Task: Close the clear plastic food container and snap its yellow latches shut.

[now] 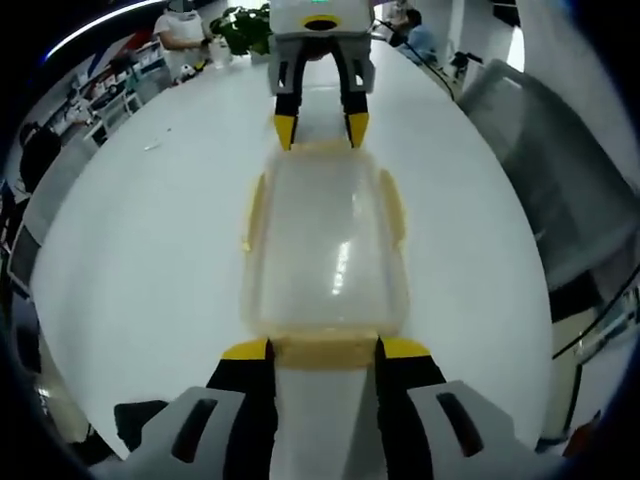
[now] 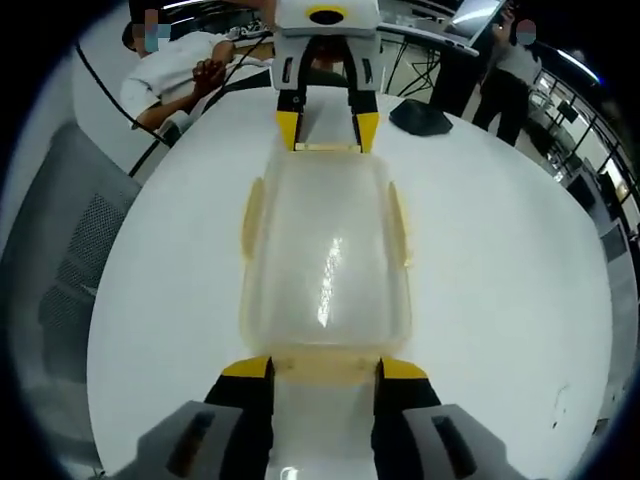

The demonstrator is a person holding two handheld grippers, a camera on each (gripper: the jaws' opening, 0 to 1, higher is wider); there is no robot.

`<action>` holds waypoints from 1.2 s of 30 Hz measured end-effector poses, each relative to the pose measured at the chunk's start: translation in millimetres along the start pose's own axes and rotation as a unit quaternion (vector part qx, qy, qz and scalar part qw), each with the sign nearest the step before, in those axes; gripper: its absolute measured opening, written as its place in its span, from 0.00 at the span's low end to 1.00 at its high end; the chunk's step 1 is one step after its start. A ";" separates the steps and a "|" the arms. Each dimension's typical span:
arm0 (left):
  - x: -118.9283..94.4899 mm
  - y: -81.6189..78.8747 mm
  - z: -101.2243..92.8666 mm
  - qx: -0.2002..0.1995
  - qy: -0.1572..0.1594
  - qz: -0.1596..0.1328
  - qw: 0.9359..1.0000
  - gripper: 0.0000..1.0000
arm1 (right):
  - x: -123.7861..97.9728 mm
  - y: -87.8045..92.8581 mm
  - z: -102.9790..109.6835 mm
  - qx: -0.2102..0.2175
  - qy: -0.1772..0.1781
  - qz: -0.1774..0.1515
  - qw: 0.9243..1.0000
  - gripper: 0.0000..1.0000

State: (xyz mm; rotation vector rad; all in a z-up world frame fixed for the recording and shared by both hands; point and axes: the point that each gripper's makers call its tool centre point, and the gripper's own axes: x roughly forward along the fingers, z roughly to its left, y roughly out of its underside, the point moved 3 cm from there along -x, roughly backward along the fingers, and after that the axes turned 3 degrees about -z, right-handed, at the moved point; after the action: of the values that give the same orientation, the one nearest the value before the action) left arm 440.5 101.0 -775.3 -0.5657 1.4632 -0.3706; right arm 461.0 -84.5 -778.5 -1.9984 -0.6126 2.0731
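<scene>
A clear plastic container (image 1: 325, 250) with its lid on lies lengthwise on the white table (image 1: 150, 260), between my two grippers. My left gripper (image 1: 325, 350) has its yellow-tipped jaws against both sides of the near yellow end latch (image 1: 325, 352). Opposite, my right gripper (image 1: 321, 130) holds the far end latch (image 1: 320, 147) the same way. Yellow side latches (image 1: 255, 210) flare outward from the long sides. The right gripper view mirrors this: container (image 2: 325, 260), right gripper (image 2: 325, 368) at its near end, left gripper (image 2: 327, 130) at the far end.
A grey chair (image 1: 560, 170) stands by the table's edge, and a plant (image 1: 245, 30) sits at its far end. A person (image 2: 190, 70) leans on the table beyond the container, near a black object (image 2: 420, 118). Another grey chair (image 2: 70, 230) stands beside the table.
</scene>
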 end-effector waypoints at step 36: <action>-17.5 -50.2 10.9 -0.010 -0.017 0.046 0.999 0.34 | -54.2 6.7 -8.5 -0.013 0.014 -0.006 1.000 0.34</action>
State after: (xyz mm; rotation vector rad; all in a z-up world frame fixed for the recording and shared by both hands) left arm 454.9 71.2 -732.2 -0.5155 1.4560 -0.2731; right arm 474.0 -111.8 -732.3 -2.0287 -0.6493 2.0366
